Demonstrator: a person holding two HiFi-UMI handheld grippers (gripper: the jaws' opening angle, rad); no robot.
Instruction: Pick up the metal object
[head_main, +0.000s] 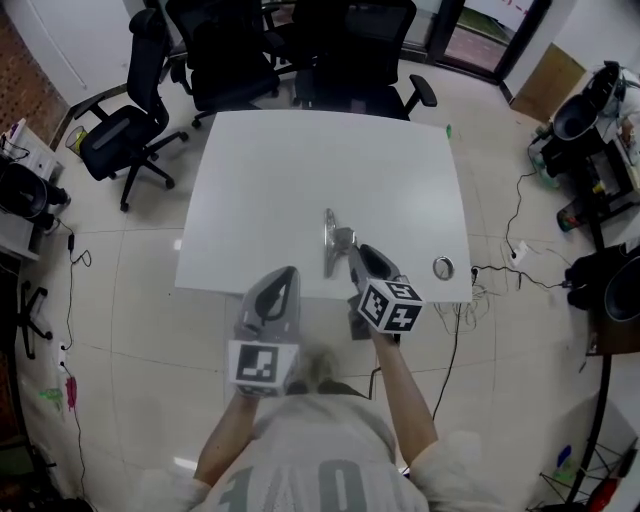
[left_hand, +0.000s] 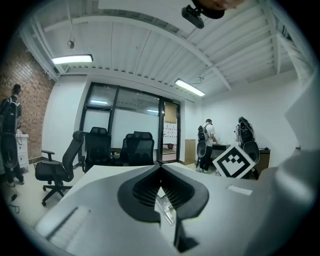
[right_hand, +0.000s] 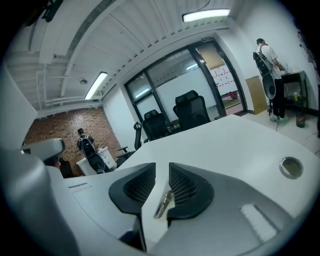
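Observation:
A long silvery metal object (head_main: 330, 243) lies on the white table (head_main: 300, 170) near its front edge. My right gripper (head_main: 353, 252) reaches over that edge with its tips beside the object's near end. In the right gripper view, a gap shows between the jaws of the right gripper (right_hand: 161, 167), and the metal object (right_hand: 164, 202) lies in it close to the right pad. Neither pad presses on it. My left gripper (head_main: 289, 273) hovers at the table's front edge, left of the object. In its own view the left gripper (left_hand: 160, 167) has its tips together, and a sliver of the metal object (left_hand: 165, 208) shows below them.
A small round metal ring (head_main: 443, 267) lies at the table's front right corner, also seen as a ring (right_hand: 291, 167) in the right gripper view. Black office chairs (head_main: 300, 50) stand at the far side and one chair (head_main: 125, 130) at the left. Cables (head_main: 510, 255) trail on the floor at the right.

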